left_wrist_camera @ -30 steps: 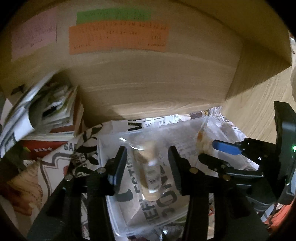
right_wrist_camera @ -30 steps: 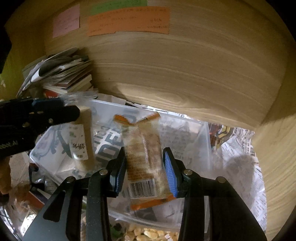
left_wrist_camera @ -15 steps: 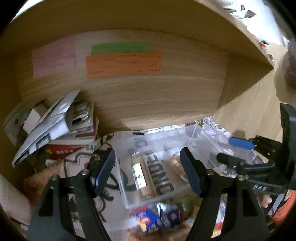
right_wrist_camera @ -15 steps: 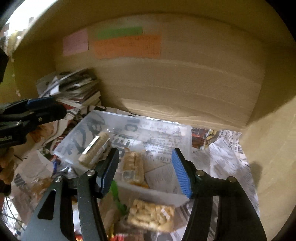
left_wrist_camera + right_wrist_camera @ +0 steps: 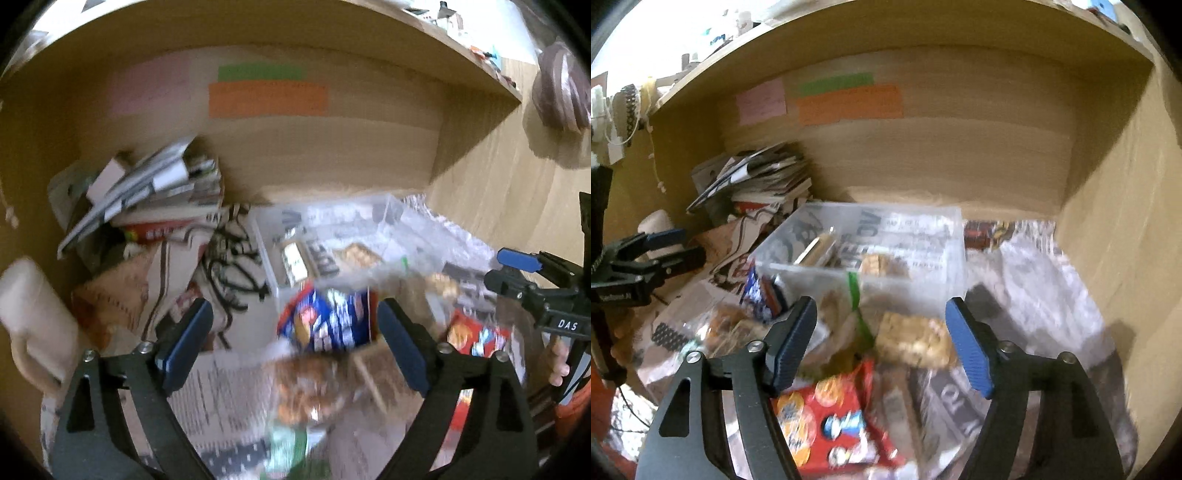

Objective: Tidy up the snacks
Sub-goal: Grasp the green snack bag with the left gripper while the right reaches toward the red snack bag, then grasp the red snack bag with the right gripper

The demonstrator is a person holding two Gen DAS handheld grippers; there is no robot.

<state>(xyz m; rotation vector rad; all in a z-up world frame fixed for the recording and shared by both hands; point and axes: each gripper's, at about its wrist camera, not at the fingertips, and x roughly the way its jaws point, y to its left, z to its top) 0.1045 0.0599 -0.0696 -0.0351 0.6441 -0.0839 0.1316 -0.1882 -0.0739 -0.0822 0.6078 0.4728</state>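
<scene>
A clear plastic bin (image 5: 923,288) stands on newspaper inside a wooden cubby and holds two wrapped snack bars (image 5: 818,249) (image 5: 877,264). It also shows in the left wrist view (image 5: 266,243). My left gripper (image 5: 291,339) is open and empty above a blue snack packet (image 5: 328,325) and a brown snack bag (image 5: 306,387). My right gripper (image 5: 881,343) is open and empty above a clear-wrapped cereal bar (image 5: 912,339) and a red snack packet (image 5: 827,417). Both grippers are in front of the bin.
A pile of magazines (image 5: 761,177) lies at the back left. Coloured notes (image 5: 849,103) are stuck on the back wall. The cubby's right wall (image 5: 1126,221) is close. Newspaper (image 5: 1034,277) covers the floor to the right of the bin.
Both grippers opened, released their snack bars into the bin, and pulled back out of it. The loose snack pile in front of the bin has come into view.
</scene>
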